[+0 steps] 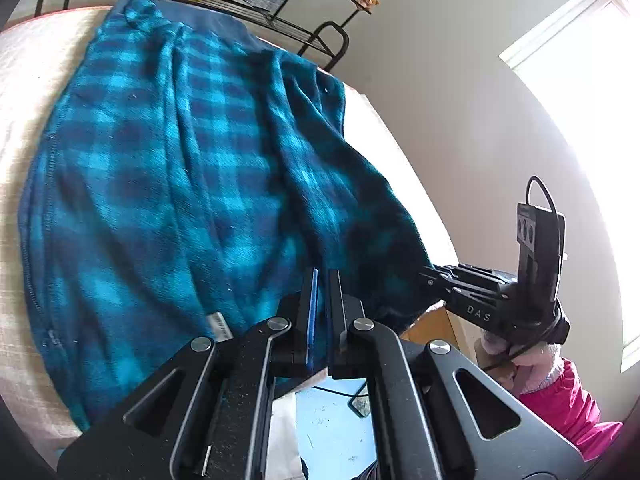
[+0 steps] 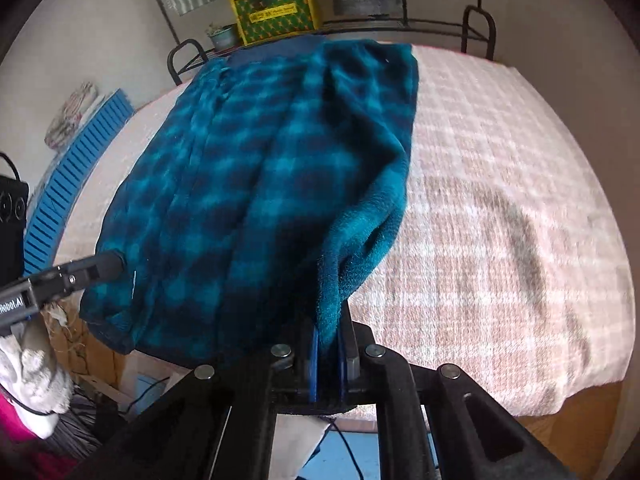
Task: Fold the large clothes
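The blue plaid fleece garment [image 1: 172, 184] lies spread over the checked cloth [image 2: 500, 208] on the table — its near edge lifted, the left gripper [image 1: 323, 280] and right gripper [image 2: 328, 328] each clamped on a near corner.

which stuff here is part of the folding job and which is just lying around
In the job:
- plaid fleece
- left gripper, shut on the fleece's near edge
- right gripper, shut on its corner
- table cloth under it

Lying about:
- green box
- wire rack
- blue slatted panel
- small pot
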A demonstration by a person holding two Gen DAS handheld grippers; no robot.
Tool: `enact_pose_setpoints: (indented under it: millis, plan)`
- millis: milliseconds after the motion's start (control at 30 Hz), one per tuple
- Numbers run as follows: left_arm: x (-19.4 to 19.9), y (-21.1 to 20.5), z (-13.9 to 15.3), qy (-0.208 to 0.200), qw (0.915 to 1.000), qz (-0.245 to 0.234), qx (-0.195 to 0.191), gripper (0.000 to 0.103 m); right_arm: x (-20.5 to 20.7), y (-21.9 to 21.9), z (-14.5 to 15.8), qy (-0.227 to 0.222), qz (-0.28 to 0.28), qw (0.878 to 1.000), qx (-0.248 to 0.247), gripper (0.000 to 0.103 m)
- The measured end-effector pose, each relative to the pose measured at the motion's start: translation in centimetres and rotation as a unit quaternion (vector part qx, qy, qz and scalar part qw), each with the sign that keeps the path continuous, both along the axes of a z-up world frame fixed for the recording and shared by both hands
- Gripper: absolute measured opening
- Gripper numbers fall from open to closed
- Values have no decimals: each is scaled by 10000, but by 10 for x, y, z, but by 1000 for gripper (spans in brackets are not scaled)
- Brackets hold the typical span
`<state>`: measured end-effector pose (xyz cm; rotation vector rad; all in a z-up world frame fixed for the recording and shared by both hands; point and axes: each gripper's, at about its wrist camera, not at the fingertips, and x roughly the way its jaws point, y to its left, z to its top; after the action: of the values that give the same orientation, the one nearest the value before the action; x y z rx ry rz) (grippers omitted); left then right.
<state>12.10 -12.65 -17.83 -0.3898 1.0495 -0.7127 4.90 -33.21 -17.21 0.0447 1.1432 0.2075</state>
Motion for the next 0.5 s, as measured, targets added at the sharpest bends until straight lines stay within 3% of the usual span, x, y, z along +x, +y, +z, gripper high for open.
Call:
enact_pose_setpoints:
  millis: [233, 400, 500]
  plan:
    - [5, 61, 11, -16, 9975, 654, -248, 0, 19, 68, 6, -25, 756, 9971, 96, 4]
    - [2, 83, 2, 151, 9960, 851, -228, 0, 25, 129, -28, 39, 1504, 9878, -408, 4]
    - [1, 85, -3, 204, 9959, 861, -209, 0, 27, 130, -47, 231, 1566, 9868, -344, 4]
